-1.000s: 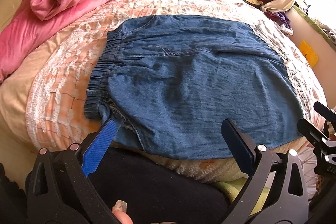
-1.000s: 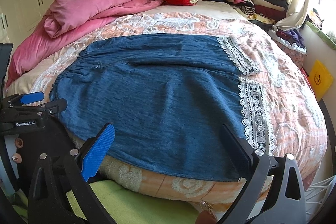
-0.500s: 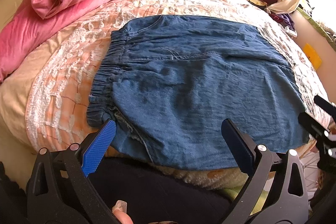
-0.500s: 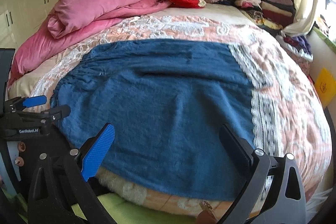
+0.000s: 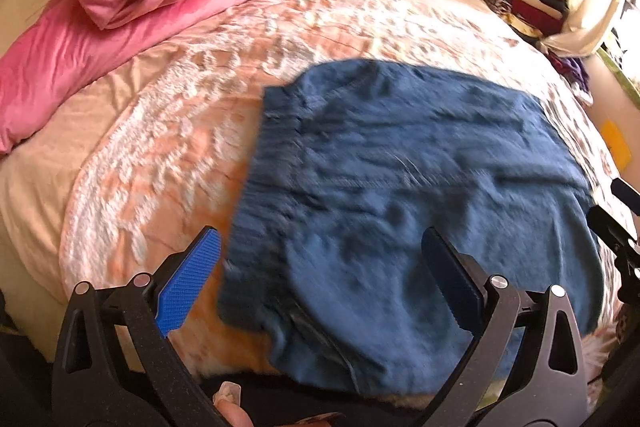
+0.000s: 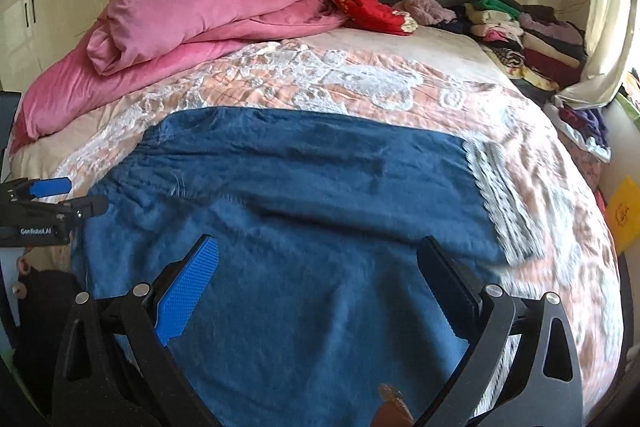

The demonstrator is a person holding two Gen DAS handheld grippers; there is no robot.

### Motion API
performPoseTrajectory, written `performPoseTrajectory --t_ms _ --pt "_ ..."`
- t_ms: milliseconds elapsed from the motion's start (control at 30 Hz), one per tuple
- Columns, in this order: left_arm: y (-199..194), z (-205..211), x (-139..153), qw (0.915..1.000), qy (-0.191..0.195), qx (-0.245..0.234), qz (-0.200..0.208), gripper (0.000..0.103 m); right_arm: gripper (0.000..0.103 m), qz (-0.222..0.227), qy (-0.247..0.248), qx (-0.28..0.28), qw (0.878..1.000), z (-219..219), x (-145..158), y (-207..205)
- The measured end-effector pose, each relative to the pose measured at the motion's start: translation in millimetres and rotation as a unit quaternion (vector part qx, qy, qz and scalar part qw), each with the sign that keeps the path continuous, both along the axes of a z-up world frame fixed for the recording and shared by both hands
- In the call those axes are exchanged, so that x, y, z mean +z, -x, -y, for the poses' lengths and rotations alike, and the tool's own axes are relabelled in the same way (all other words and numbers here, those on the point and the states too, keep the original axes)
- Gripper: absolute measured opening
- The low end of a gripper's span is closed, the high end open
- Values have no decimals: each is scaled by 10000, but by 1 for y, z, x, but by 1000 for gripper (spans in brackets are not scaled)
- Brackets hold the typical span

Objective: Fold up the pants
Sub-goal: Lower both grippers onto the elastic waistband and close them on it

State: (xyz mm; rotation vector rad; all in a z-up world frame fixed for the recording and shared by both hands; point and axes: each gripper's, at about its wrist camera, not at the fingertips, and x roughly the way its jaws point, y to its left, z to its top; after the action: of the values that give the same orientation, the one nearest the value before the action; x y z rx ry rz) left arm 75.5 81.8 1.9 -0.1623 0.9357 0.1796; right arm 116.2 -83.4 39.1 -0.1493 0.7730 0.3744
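Blue denim pants (image 5: 420, 187) lie flat on the bed, elastic waistband to the left, hem to the right. They fill the middle of the right wrist view (image 6: 304, 211). My left gripper (image 5: 320, 247) is open and empty, over the pants' near waistband corner. My right gripper (image 6: 320, 251) is open and empty, over the near part of the pants toward the hem. The left gripper also shows at the left edge of the right wrist view (image 6: 44, 203). The left wrist view is blurred.
A peach and white lace bedspread (image 6: 360, 83) covers the bed. A rolled pink duvet (image 6: 192, 19) lies at the back left. Red cloth (image 6: 372, 11) and stacked folded clothes (image 6: 532, 43) sit at the back right. A yellow bag (image 6: 624, 215) is beside the bed.
Both grippers have moved forward over the bed, so the pants sit closer under them. The left view has swung left. Both grippers stay open.
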Motion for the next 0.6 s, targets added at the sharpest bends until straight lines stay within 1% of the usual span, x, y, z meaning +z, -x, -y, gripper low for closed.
performPoseTrajectory --t_ms 200,333,467,600 --pt "-24 -27 3 9998 51 176 -15 94 99 79 129 247 9996 -23 4 -32" --pt "-38 -42 4 9997 110 233 -47 94 99 -33 137 392 9991 -35 2 -58" --pt "-54 -53 5 9997 -16 255 -53 94 99 -83 291 454 9985 -45 0 -84" --pt "-72 -62 3 9997 -121 219 -64 94 99 -122 466 670 9966 -58 -4 -107"
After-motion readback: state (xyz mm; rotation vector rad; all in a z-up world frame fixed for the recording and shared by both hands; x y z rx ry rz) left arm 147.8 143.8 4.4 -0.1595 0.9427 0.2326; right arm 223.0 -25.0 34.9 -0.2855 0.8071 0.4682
